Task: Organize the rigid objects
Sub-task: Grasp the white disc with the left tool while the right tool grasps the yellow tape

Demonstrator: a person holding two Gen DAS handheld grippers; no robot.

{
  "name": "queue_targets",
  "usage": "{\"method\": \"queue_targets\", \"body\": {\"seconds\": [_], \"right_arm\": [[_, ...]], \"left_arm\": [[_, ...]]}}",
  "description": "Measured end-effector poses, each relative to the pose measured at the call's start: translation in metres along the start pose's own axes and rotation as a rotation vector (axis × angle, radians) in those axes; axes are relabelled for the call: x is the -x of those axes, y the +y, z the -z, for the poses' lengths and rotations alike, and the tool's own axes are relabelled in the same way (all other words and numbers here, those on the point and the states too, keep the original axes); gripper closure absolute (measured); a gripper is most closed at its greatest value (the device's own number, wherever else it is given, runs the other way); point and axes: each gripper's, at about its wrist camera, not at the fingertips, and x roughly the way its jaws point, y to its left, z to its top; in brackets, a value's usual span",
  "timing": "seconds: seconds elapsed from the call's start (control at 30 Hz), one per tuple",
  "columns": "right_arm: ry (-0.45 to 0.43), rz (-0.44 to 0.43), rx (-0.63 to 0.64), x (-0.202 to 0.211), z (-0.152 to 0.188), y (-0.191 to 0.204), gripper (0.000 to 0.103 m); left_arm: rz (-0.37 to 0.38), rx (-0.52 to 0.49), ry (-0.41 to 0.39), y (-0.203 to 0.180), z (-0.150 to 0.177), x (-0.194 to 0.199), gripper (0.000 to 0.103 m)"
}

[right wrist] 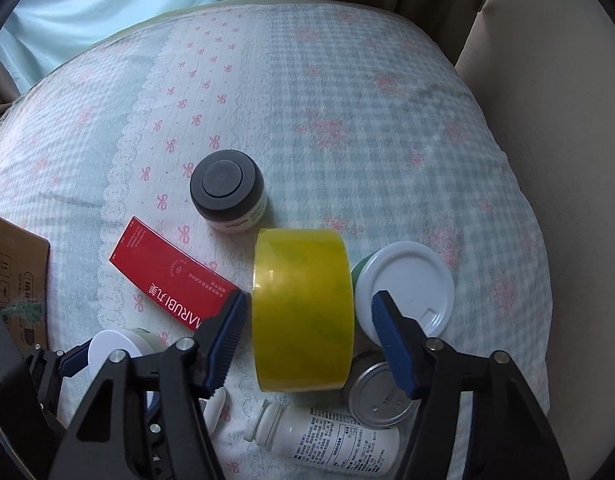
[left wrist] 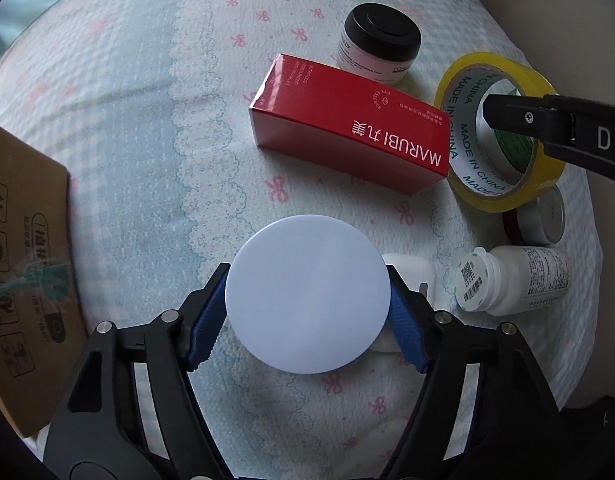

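Note:
A white round jar (left wrist: 307, 300) stands on the bedspread. My left gripper (left wrist: 307, 270) is shut on it, a blue pad pressing each side of its lid. The same gripper (right wrist: 67, 360) and jar (right wrist: 111, 346) show at the lower left of the right wrist view. A yellow tape roll (right wrist: 303, 312) stands on edge between the fingers of my right gripper (right wrist: 312, 295). Its left pad touches the roll and a narrow gap shows at the right pad, so it is open. In the left wrist view one black finger (left wrist: 515, 116) crosses the tape's (left wrist: 463, 136) hole.
A red box (left wrist: 347, 124), a black-lidded jar (left wrist: 381, 40), a white pill bottle (left wrist: 515, 280), a tin can (right wrist: 381, 396), a white-lidded green tub (right wrist: 403, 284) and a small white case (left wrist: 411, 272) crowd around. A cardboard box (left wrist: 27, 260) sits at the left.

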Motion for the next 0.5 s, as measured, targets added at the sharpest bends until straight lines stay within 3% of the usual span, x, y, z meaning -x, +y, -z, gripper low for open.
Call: {"method": "queue_targets", "body": {"seconds": [0.07, 0.5], "right_arm": [[0.012, -0.008, -0.007, -0.002, -0.001, 0.0, 0.065], [-0.015, -0.011, -0.004, 0.011, -0.002, 0.002, 0.065]], "left_arm": [[0.006, 0.008, 0.004, 0.002, -0.001, -0.001, 0.033], [0.001, 0.027, -0.011, 0.002, 0.009, 0.028, 0.033]]}}
